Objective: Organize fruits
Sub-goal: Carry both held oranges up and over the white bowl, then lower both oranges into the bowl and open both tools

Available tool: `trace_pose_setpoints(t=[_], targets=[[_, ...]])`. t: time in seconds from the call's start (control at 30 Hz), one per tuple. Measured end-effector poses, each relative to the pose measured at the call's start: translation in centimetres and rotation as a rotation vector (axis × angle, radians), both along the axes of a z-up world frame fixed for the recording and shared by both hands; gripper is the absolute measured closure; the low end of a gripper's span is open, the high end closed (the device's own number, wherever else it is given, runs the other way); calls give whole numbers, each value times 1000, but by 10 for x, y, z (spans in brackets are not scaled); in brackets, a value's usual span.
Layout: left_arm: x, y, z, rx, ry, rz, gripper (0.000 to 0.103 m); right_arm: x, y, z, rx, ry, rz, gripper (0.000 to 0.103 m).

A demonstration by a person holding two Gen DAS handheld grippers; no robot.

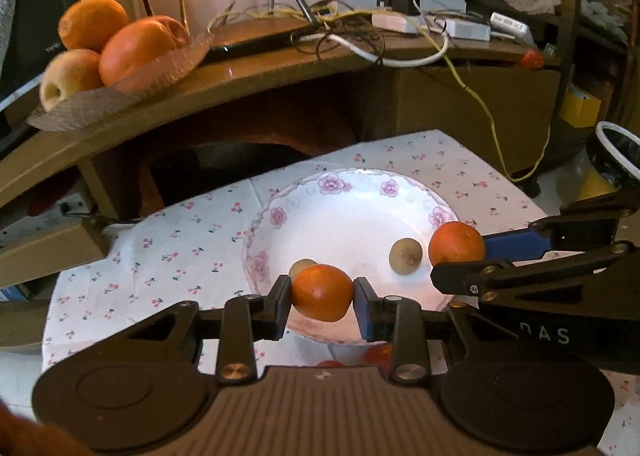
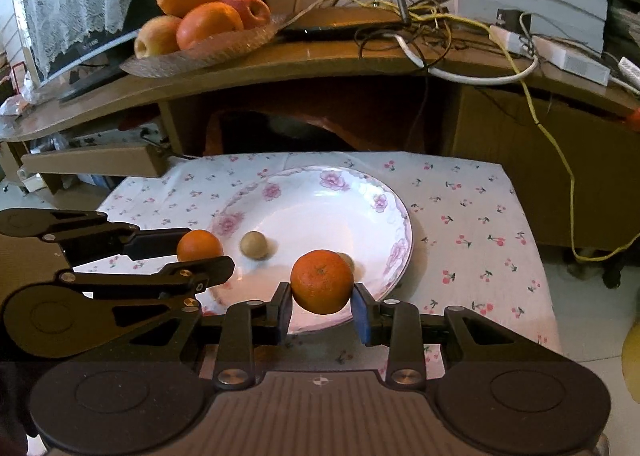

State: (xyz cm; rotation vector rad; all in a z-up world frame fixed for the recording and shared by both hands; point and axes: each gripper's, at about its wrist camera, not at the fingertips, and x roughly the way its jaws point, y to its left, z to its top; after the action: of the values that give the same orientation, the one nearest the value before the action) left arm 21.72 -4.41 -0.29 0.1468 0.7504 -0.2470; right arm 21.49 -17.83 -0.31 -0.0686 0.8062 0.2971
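We've got a tangerine pinched in the left gripper [image 1: 322, 302] and another in the right gripper [image 2: 322, 306], both hovering over the near side of the flowered plate [image 1: 348, 192], so imo lower slow & release w/o bumping the two small brown fruits.

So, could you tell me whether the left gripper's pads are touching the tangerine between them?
Touching: the left wrist view shows both pads of the left gripper pressed against the tangerine, held above the plate.
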Motion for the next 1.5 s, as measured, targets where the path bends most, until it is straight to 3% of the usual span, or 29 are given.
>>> trace_pose_setpoints(t=[0.13,0.47,0.63,1.0,1.3,1.5], targets=[[11,-4,-10,15,26,-10,64,12,-3,-11,-13,31,-3,69],[26,8,-21,-47,97,16,65,29,4,-19,-29,50,14,67],[27,6,-25,-40,111,5,65,33,3,-20,-22,52,17,66],[31,9,-19,-84,98,15,63,40,-6,-14,24,37,-11,61],[24,12,-8,-93,60,15,51,34,-14,-5,55,0,-39,54],[17,19,2,-99,36,21,48,29,-14,-2,59,-12,-33,54]])
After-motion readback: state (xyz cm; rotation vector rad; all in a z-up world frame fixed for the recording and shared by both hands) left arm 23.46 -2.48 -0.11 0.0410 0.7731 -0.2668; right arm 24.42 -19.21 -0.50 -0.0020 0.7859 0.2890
